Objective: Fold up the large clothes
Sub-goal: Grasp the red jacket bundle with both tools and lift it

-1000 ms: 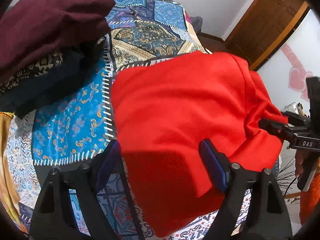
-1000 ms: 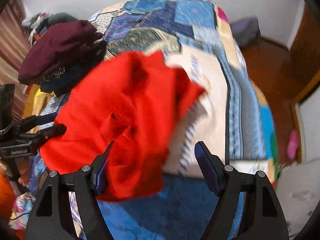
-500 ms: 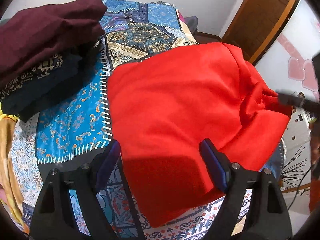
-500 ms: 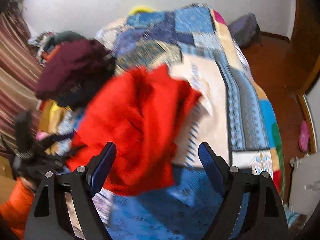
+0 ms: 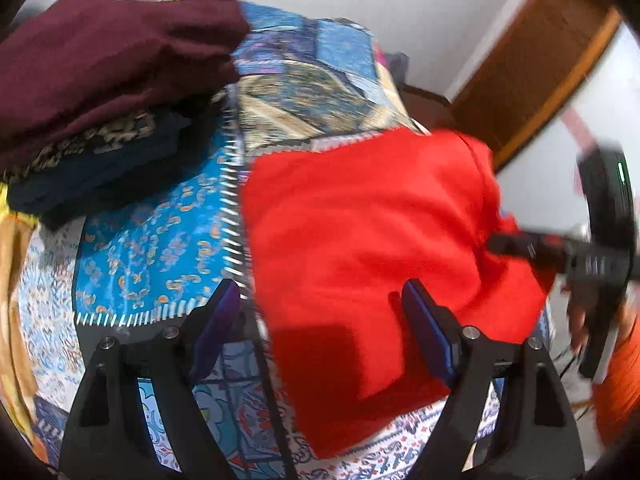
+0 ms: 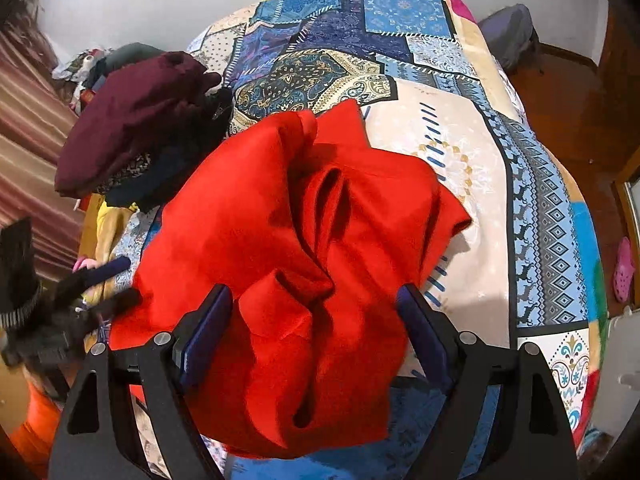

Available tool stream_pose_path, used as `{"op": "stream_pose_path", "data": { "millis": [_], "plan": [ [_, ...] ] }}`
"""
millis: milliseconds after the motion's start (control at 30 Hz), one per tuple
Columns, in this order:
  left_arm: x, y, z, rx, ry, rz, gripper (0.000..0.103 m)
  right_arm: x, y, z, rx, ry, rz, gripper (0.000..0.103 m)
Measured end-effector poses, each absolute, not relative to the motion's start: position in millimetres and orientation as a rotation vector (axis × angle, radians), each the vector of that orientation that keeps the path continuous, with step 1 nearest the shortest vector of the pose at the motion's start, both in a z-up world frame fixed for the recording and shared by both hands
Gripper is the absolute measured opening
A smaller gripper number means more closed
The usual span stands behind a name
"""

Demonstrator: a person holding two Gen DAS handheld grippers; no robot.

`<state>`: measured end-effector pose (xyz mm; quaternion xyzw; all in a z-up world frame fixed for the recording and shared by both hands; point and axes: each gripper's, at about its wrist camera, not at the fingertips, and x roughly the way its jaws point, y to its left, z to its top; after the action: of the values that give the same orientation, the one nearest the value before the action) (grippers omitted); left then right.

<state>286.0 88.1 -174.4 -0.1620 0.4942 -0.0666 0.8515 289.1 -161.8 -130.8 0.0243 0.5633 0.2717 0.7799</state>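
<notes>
Nearest in the left wrist view, the left gripper stands with jaws spread wide, nothing clamped; the red garment lies under and past its right finger on the patchwork bedspread; in the right wrist view the right gripper, whose jaws have just been opening, hangs wide over the garment's rumpled folds, pads not pressing the cloth; farther back to the left sits a stack of folded clothes, maroon on top; beyond it, the white wall
</notes>
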Motion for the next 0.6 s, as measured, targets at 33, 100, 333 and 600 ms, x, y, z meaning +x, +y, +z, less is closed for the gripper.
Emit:
{"op": "stream_pose_path", "data": {
  "millis": [33, 100, 333, 600],
  "plan": [
    [289, 94, -179, -0.368, 1.052, -0.129, 0.083, 289, -165, -133, 0.045, 1.227, 0.580, 0.082],
    [296, 108, -195, -0.450, 1.111, -0.120, 0.083, 290, -173, -142, 0.077, 1.285, 0.592, 0.082],
    [302, 126, -239, -0.755, 1.205, -0.252, 0.090, 296, -195, -164, 0.277, 1.344, 0.642, 0.089],
    [315, 112, -256, -0.829, 1.229, -0.323, 0.097, 305, -181, -164, 0.265, 1.332, 0.641, 0.090]
  ]
}}
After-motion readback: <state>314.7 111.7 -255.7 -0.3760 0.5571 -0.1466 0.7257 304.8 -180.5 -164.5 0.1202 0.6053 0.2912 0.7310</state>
